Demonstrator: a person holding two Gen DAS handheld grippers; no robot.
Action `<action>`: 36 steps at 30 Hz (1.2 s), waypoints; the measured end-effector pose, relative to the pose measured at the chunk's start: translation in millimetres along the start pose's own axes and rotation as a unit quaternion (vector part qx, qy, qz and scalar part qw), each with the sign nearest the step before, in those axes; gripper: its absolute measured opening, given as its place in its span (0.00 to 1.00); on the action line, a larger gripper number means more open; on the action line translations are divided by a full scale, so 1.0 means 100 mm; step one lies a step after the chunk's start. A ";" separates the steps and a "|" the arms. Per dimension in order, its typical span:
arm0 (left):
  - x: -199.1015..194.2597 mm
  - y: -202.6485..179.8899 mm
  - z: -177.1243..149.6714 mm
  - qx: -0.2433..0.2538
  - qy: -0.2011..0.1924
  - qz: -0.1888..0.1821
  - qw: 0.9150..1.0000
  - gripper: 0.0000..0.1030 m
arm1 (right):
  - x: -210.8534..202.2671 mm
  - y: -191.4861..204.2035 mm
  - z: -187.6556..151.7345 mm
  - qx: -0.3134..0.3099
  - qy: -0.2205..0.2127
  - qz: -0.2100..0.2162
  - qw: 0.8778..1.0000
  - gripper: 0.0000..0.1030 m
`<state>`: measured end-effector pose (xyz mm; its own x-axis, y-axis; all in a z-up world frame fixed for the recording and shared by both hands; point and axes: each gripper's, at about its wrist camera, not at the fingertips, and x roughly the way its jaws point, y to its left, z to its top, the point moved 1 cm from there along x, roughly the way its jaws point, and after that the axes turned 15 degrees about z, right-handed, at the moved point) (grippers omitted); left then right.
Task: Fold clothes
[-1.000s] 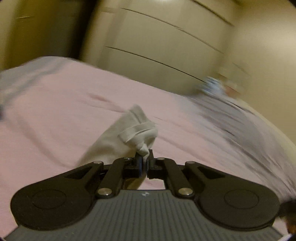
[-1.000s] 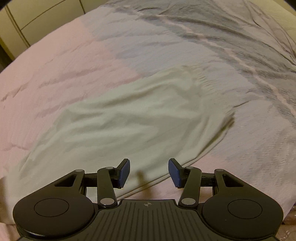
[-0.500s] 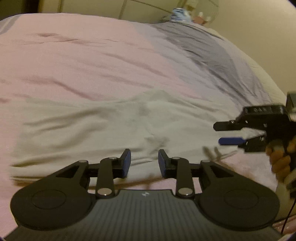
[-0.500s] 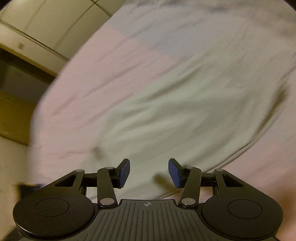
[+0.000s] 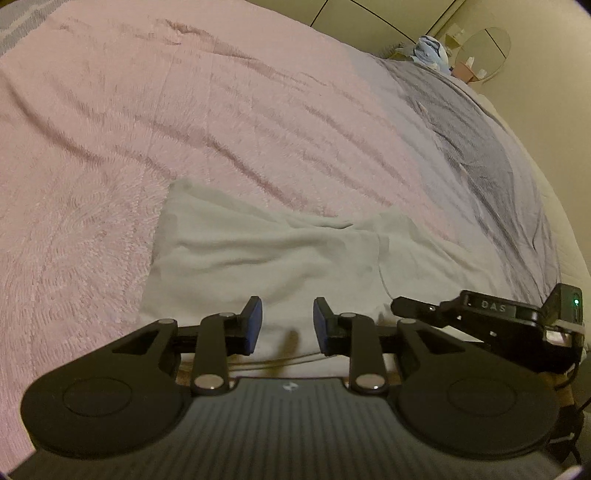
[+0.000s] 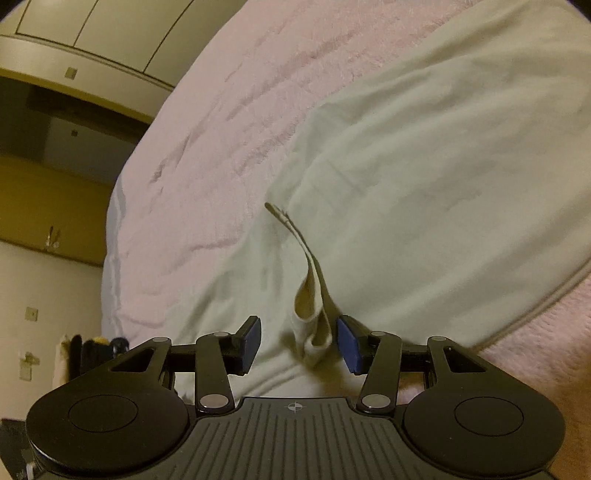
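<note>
Lying spread on the pink blanket [image 5: 155, 122] of the bed, a pale, soft garment [image 5: 258, 251] is seen, loosely flattened with shallow wrinkles across it. It is judged to be light, limp knit cloth that will sag and slide on itself once lifted, so a hold on a doubled edge or hem is preferred to a pinch in the middle. In the right wrist view a narrow folded strip [image 6: 314, 295] of the garment's edge stands up from the cloth between the jaws of the right hand-held gripper [image 6: 299, 339]; the jaws are closing on it, yet a clear gap is left on the left side, and the strip is at most brushed by the right pad. The left hand-held gripper [image 5: 288, 325] is held over the near edge of the garment with its jaws apart and nothing pinched between them. The right hand-held gripper is also seen at the right edge of the left wrist view, close beside the left one. A grey bedspread [image 5: 480, 147] lies beyond the pink blanket, and cupboard doors [image 6: 85, 29] are seen behind.
</note>
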<state>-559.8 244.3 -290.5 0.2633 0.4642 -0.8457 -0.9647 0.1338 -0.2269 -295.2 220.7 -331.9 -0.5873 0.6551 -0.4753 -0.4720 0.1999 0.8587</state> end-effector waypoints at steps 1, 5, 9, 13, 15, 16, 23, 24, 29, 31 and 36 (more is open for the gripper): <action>0.01 0.01 0.02 0.000 -0.001 -0.001 1.000 0.23 | 0.03 0.03 0.00 -0.012 0.005 -0.004 1.000 0.08; 0.02 0.03 0.15 -0.001 -0.006 -0.008 1.000 0.23 | 0.04 0.25 0.00 -0.115 0.005 -0.029 0.993 0.03; 0.04 -0.12 0.32 0.013 -0.018 -0.027 0.999 0.23 | -0.31 0.47 0.16 -0.226 -0.041 -0.048 0.972 0.02; 0.14 -0.44 0.40 0.025 -0.021 -0.062 0.998 0.23 | -0.95 0.57 0.44 -0.298 -0.105 -0.074 0.946 0.02; 0.25 -0.65 0.37 0.037 -0.016 -0.075 0.996 0.23 | -1.26 0.52 0.54 -0.320 -0.128 -0.093 0.934 0.02; 0.32 -0.75 0.33 0.044 -0.011 -0.077 0.996 0.23 | -1.43 0.46 0.59 -0.331 -0.137 -0.107 0.927 0.02; 0.73 -1.21 0.03 0.086 0.032 -0.057 0.994 0.23 | -1.71 -0.60 0.79 -0.203 -0.098 -0.201 0.953 0.03; 0.75 -1.25 0.01 0.092 0.034 -0.051 0.994 0.23 | -1.72 -0.67 0.78 -0.193 -0.100 -0.197 0.956 0.03; 0.79 -1.35 -0.03 0.111 0.037 -0.043 0.992 0.23 | -1.96 -0.53 0.83 -0.245 -0.128 -0.171 0.946 0.02; 0.81 -1.41 -0.03 0.114 0.033 -0.042 0.992 0.23 | -2.04 -0.49 0.86 -0.259 -0.140 -0.173 0.940 0.02; 0.88 -1.56 -0.14 0.126 0.035 -0.034 0.991 0.23 | -2.13 -0.85 0.94 -0.210 -0.139 -0.212 0.944 0.03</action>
<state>-386.2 252.5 -336.4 0.3174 0.3859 -0.8662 -0.9102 0.3804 -0.1640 -68.0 132.8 -285.0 -0.1202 0.7587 -0.6403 -0.8794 0.2179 0.4233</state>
